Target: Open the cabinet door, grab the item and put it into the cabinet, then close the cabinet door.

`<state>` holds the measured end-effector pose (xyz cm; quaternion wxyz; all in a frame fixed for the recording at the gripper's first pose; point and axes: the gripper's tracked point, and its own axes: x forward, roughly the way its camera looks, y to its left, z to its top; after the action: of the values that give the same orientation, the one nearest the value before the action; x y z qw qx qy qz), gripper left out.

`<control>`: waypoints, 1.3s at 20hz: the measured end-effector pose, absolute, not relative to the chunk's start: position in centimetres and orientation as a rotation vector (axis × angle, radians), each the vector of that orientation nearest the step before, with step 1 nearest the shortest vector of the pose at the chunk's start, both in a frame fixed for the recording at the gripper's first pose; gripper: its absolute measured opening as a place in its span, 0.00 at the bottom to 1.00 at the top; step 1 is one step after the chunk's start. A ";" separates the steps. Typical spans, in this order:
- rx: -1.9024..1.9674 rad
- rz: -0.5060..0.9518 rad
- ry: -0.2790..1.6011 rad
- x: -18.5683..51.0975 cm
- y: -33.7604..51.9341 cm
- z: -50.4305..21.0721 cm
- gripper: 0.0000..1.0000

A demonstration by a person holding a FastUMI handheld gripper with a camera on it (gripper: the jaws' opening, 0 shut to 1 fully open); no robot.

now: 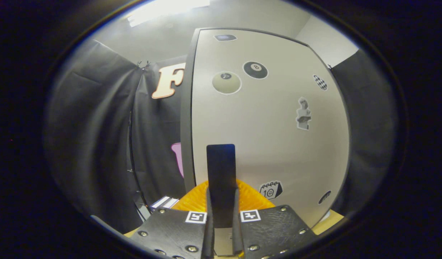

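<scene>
Gripper [221,201] jaws clamped on the dark handle [221,169] of the cabinet door [267,118], handle between both fingers.

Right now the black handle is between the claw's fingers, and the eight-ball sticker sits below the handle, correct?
Not quite: the eight-ball sticker sits above the black handle, high on the cabinet door, as the gripper view shows. The handle is indeed between the fingers of the claw.

The dark upright handle [221,172] of the closed, sticker-covered cabinet door [271,136] is clamped between both fingers [206,223] of the gripper [221,216].
</scene>
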<state>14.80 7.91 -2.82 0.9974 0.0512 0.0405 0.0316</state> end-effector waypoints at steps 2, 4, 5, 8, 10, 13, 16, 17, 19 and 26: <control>0.085 0.068 0.078 14.4 7.6 -2.9 0.08; 0.084 0.072 0.081 13.1 7.5 -2.4 0.08; 0.081 0.077 0.081 12.1 7.4 -2.1 0.08; 0.078 0.112 0.089 9.6 6.0 -1.3 0.08; 0.066 0.125 0.100 7.6 4.4 -0.7 0.08; 0.058 0.109 0.107 4.3 2.3 -0.2 0.08; 0.038 0.073 0.113 0.6 -0.5 0.5 0.08; 0.027 0.063 0.118 -0.3 -1.5 0.6 0.08; 0.012 0.046 0.121 -2.1 -3.5 1.0 0.08; -0.055 -0.083 0.105 -8.1 -12.2 1.9 0.07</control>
<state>-8.06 -12.20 1.94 0.9974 -0.0277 0.0525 -0.0415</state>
